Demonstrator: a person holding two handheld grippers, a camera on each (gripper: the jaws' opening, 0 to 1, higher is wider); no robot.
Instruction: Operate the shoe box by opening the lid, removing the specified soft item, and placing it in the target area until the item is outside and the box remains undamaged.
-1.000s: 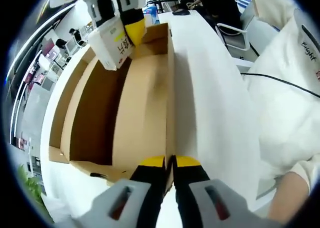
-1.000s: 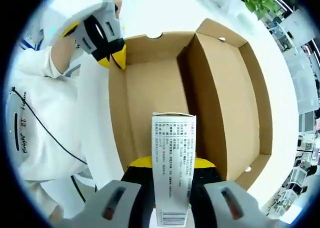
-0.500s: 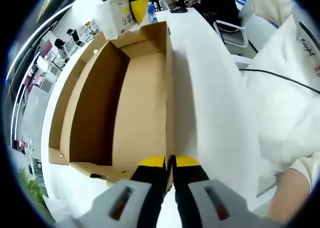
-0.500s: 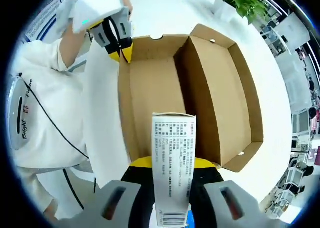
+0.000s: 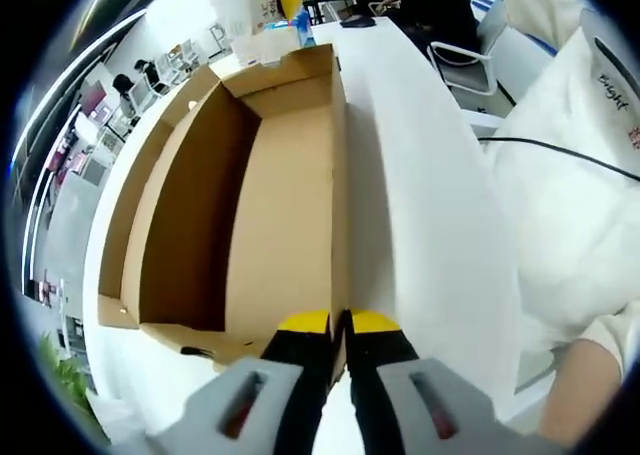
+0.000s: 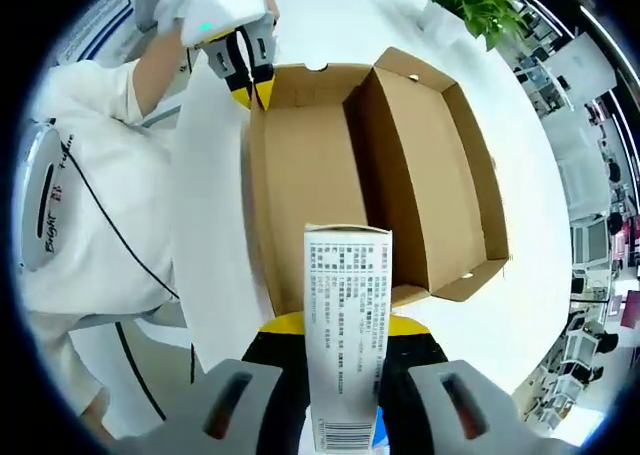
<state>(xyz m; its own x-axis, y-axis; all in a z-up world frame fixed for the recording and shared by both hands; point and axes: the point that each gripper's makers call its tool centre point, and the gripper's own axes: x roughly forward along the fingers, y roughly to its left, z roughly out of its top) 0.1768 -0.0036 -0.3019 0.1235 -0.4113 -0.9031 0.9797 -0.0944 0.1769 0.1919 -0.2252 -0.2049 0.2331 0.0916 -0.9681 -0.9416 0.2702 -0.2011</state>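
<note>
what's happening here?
A person with a gripper in each hand is emptying a cardboard shoe box on a white table. The box is open, its inside bare. The left gripper is shut on the edge of the box's near wall, next to the white lid lying open beside it. The right gripper is shut on a small white printed carton, held above the box.

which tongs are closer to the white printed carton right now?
Right. The right tongs are shut on the white printed carton, lifted clear of the shoe box. The left tongs are pinching the box's far wall, across the box from it.
</note>
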